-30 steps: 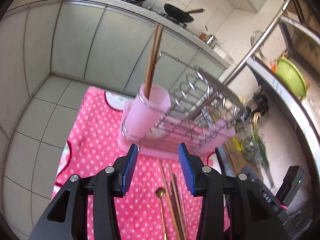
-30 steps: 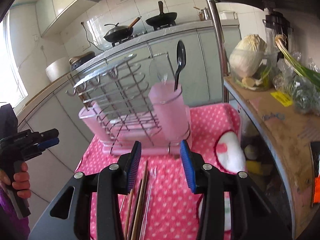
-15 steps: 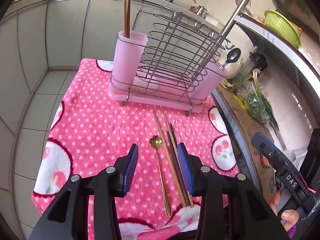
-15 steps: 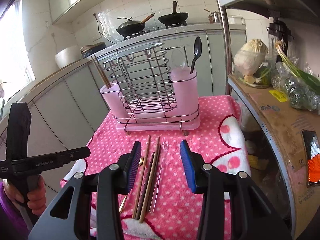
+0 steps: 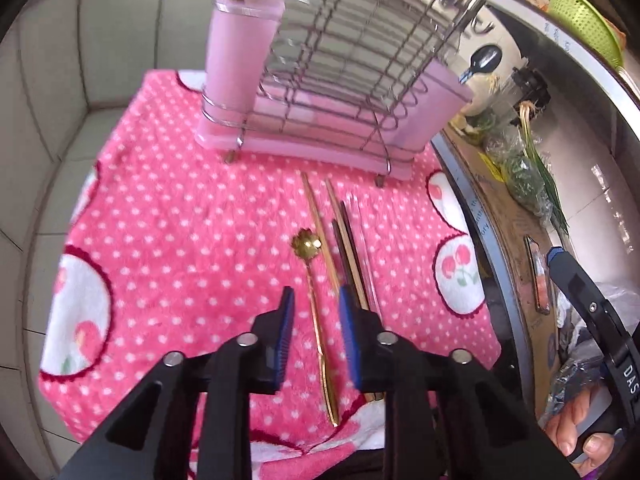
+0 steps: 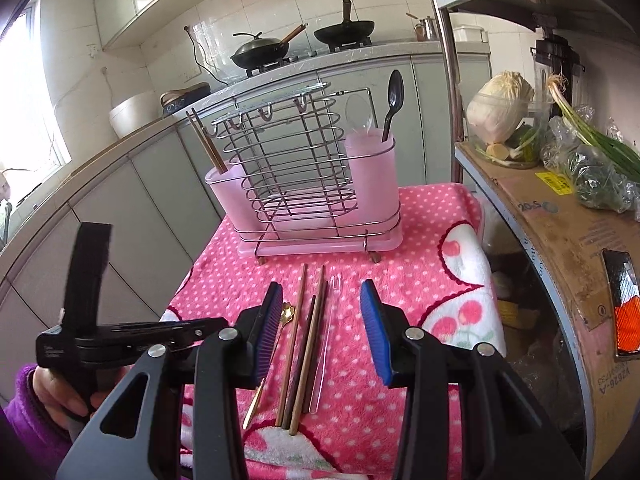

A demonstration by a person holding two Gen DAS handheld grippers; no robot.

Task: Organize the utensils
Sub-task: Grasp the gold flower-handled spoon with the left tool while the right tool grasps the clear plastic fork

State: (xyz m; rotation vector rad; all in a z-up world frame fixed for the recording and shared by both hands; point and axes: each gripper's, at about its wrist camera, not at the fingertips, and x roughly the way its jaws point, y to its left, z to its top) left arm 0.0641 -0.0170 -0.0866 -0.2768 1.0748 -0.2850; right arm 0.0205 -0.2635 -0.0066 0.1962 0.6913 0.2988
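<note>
Left gripper [image 5: 314, 322], lowered since the earlier frame and spread, straddles the gold spoon [image 5: 316, 300]; chopsticks [image 5: 344, 248] just right remain unsorted, rack [image 5: 320, 80] ahead partly filled; right gripper [image 6: 320, 328] spread, empty.

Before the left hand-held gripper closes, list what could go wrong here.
1. The left hand-held gripper straddles the gold spoon, but the chopsticks lie right beside it; closing could catch one too.
2. The clear fork is hard to see on the pink towel and may be missed.
3. The thin spoon lies flat on soft cloth, so the fingers may snag the fabric or slip off.
</note>
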